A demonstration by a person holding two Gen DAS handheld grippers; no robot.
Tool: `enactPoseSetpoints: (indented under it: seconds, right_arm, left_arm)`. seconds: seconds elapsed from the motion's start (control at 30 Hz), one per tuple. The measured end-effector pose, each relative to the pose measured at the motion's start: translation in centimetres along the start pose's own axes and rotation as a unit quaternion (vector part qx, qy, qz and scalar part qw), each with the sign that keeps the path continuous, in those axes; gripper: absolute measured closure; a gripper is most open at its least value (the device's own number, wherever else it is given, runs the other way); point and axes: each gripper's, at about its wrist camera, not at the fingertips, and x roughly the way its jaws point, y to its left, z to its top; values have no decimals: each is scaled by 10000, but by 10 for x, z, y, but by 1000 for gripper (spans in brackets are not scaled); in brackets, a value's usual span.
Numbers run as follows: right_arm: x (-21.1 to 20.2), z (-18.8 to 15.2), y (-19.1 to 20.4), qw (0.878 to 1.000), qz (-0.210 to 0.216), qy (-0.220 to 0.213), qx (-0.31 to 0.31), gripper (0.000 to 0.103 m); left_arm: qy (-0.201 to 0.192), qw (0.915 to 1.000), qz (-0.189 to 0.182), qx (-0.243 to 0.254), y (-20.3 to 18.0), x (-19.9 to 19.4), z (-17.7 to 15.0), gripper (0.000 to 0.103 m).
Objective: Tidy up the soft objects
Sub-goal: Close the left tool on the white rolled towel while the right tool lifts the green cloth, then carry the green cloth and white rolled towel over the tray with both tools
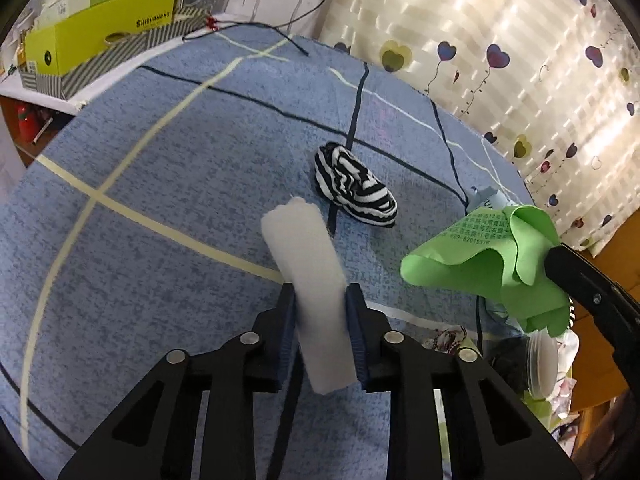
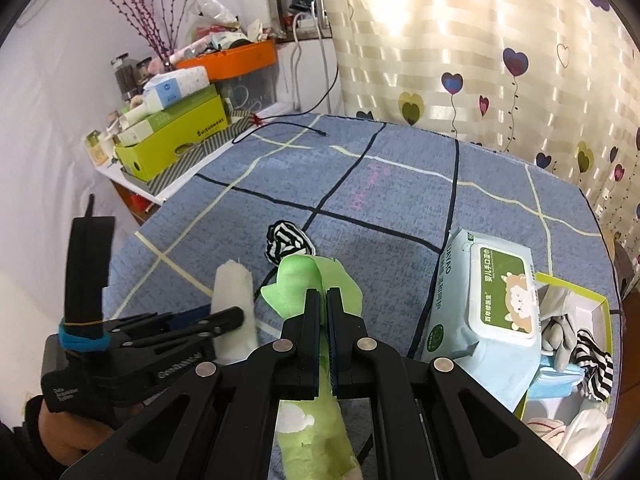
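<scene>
Fluffy white pad [image 1: 310, 292], crumpled green cloth [image 1: 504, 264]

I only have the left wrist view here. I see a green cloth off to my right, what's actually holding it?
Observer: The right gripper is shut on the green cloth, which hangs out both in front of and behind its fingers.
Operator: What's right of that gripper?
Observer: A wet wipes pack lies on the blue blanket, leaning over the edge of a yellow-green box.
Operator: Anything in the box?
Observer: A grey glove and a striped fabric piece, matching the striped bundle on the blanket.
</scene>
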Motion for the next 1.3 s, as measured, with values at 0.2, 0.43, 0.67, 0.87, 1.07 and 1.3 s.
enactPoseSetpoints:
  seconds: [0.2, 0.43, 0.67, 0.87, 1.07, 1.3]
  right_arm:
    - [-11, 0, 1, 9999, 96, -144, 5, 99]
    - [-31, -1, 10, 9992, 198, -346, -97, 99]
    - [-55, -7, 15, 9982, 197, -546, -151, 99]
    - [-76, -15, 14, 9974, 132, -696, -141, 99]
    - [-99, -21, 9, 9960, 75, -882, -107, 99]
    - [-119, -28, -4, 9947, -6, -1029, -25, 99]
  left_arm:
    - [-179, 9998, -80, 28, 5, -21, 0, 79]
    - [-392, 9987, -289, 148, -1, -50, -3, 79]
    - [-580, 9963, -500, 383, -15, -76, -9, 79]
    - [-648, 9942, -634, 586, -33, -89, -16, 79]
    - [-720, 9920, -703, 760, -48, -100, -19, 79]
    - [-739, 9897, -783, 944, -66, -104, -22, 79]
